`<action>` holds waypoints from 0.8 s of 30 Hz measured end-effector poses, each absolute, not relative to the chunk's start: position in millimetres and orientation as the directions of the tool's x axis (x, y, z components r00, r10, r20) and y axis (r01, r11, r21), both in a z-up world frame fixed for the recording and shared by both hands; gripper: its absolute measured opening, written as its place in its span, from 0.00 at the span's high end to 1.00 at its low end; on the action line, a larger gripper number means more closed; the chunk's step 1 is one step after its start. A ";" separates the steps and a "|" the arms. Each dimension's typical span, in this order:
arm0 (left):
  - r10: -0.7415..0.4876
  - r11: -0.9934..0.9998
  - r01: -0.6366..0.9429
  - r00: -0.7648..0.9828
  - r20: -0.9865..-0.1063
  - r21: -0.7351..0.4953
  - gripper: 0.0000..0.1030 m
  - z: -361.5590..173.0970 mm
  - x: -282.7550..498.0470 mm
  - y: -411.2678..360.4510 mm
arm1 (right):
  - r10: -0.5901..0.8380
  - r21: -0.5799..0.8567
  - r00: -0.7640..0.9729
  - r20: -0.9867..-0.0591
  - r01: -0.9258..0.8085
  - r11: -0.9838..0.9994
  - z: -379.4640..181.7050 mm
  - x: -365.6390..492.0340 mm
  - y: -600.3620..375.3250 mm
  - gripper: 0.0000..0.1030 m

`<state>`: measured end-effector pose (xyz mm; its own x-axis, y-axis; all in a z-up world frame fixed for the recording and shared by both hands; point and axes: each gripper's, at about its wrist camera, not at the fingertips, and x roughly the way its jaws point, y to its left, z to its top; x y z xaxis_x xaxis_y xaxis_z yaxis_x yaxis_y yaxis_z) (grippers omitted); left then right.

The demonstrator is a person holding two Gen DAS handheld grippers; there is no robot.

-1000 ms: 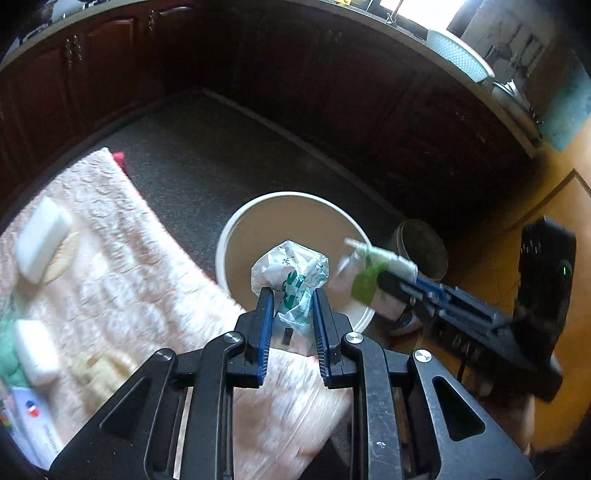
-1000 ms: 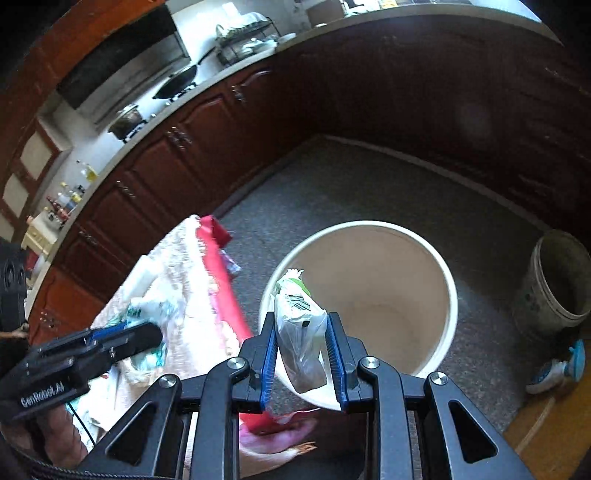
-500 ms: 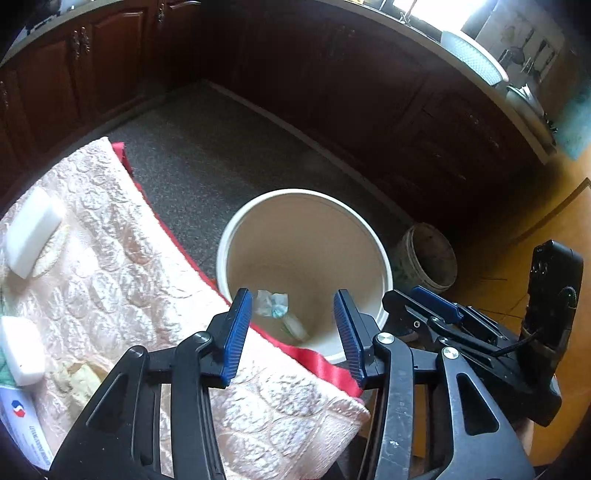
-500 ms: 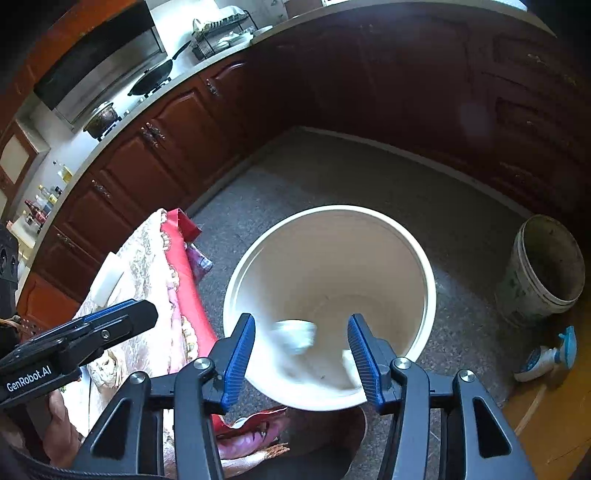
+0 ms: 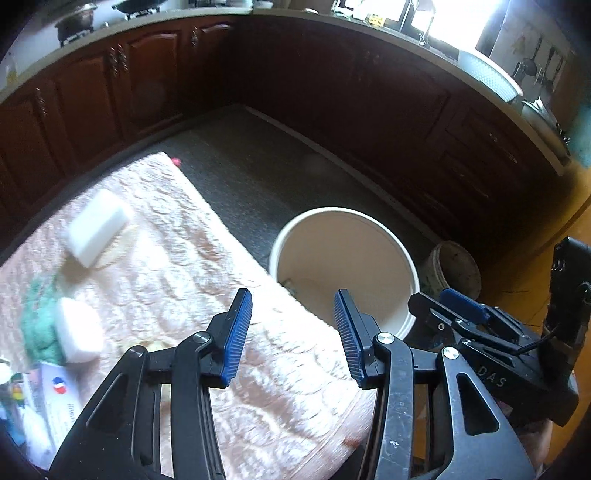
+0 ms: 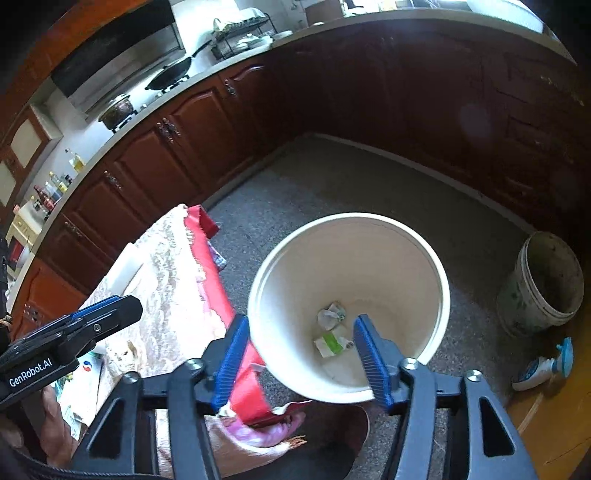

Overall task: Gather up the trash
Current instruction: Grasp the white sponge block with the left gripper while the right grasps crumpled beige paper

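Hard to see: white blocks (image 5: 96,226) on the pink cloth (image 5: 192,266) are blurred.
Trash: crumpled wrapper (image 6: 331,314) and green packet (image 6: 331,344) lie in the white bucket (image 6: 441,288).
Left hand-held gripper (image 5: 292,329): parted, empty.
Right hand-held gripper (image 6: 300,357): just opened wider, empty, above bucket.
Nearby: dirty pail (image 6: 543,284) to the right; spray bottle (image 6: 543,366) on floor.

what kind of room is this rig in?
A home kitchen, most likely: dark wood cabinets under a long countertop, a wok on the stove, and bottles lined up on the counter.
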<state>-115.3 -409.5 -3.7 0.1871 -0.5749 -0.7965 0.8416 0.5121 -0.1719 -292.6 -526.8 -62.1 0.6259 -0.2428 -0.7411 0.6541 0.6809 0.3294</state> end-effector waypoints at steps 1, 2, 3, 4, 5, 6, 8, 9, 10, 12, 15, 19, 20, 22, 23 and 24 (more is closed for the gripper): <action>-0.575 0.517 0.839 0.198 -0.794 -0.166 0.57 -1.5 -113.7 -403.9 | -0.244 0.327 0.629 -0.738 0.650 0.686 -59.5 -291.0 -523.1 0.39; -0.575 0.523 0.837 0.207 -0.792 -0.162 0.57 1.1 -113.2 -400.4 | -0.243 0.326 0.633 -0.735 0.644 0.691 -56.4 -289.1 -519.2 0.39; -0.575 0.530 0.833 0.215 -0.789 -0.159 0.57 2.9 -111.8 -394.5 | -0.240 0.327 0.639 -0.731 0.637 0.698 -53.4 -287.0 -514.4 0.38; -0.575 0.541 0.826 0.228 -0.786 -0.156 0.57 5.2 -109.3 -385.1 | -0.238 0.327 0.645 -0.726 0.628 0.706 -49.8 -284.7 -509.5 0.38; -0.575 0.548 0.822 0.237 -0.783 -0.154 0.57 6.8 -108.0 -379.2 | -0.237 0.326 0.649 -0.723 0.622 0.712 -47.1 -282.8 -505.9 0.38; -0.575 0.559 0.815 0.250 -0.779 -0.151 0.57 9.4 -105.7 -370.9 | -0.235 0.322 0.654 -0.719 0.613 0.721 -43.1 -280.0 -500.5 0.38; -0.575 0.576 0.805 0.274 -0.771 -0.144 0.57 12.6 -101.7 -355.8 | -0.230 0.319 0.663 -0.713 0.598 0.735 -37.2 -274.9 -491.2 0.37; -0.573 0.587 0.798 0.289 -0.767 -0.138 0.57 14.7 -100.0 -347.3 | -0.227 0.317 0.668 -0.709 0.589 0.743 -34.3 -272.7 -486.1 0.37; -0.569 0.602 0.788 0.307 -0.762 -0.132 0.57 16.7 -97.0 -337.9 | -0.224 0.316 0.674 -0.704 0.580 0.751 -31.3 -270.2 -480.6 0.35; -0.563 0.622 0.773 0.333 -0.756 -0.123 0.57 18.4 -93.4 -322.4 | -0.213 0.316 0.685 -0.697 0.560 0.766 -26.5 -264.6 -470.3 0.32; -0.545 0.662 0.742 0.382 -0.746 -0.104 0.57 22.0 -86.2 -299.4 | -0.196 0.308 0.697 -0.690 0.527 0.792 -20.2 -254.9 -454.0 0.31; -0.525 0.713 0.696 0.454 -0.720 -0.082 0.57 26.3 -83.3 -266.4 | -0.165 0.312 0.713 -0.682 0.487 0.816 -15.2 -241.4 -432.6 0.31; -0.523 0.721 0.688 0.463 -0.716 -0.081 0.57 27.5 -81.9 -260.2 | -0.159 0.309 0.716 -0.680 0.476 0.823 -13.9 -237.4 -426.0 0.31; -0.516 0.738 0.670 0.482 -0.708 -0.082 0.57 29.2 -78.1 -247.7 | -0.149 0.305 0.720 -0.678 0.460 0.834 -12.5 -231.4 -415.5 0.29; -0.512 0.744 0.663 0.491 -0.705 -0.079 0.57 29.7 -76.9 -243.7 | -0.144 0.303 0.722 -0.677 0.452 0.839 -12.1 -228.9 -410.7 0.27; -0.508 0.752 0.655 0.502 -0.700 -0.076 0.57 30.4 -75.5 -238.1 | -0.139 0.300 0.723 -0.676 0.443 0.845 -11.7 -225.7 -405.5 0.26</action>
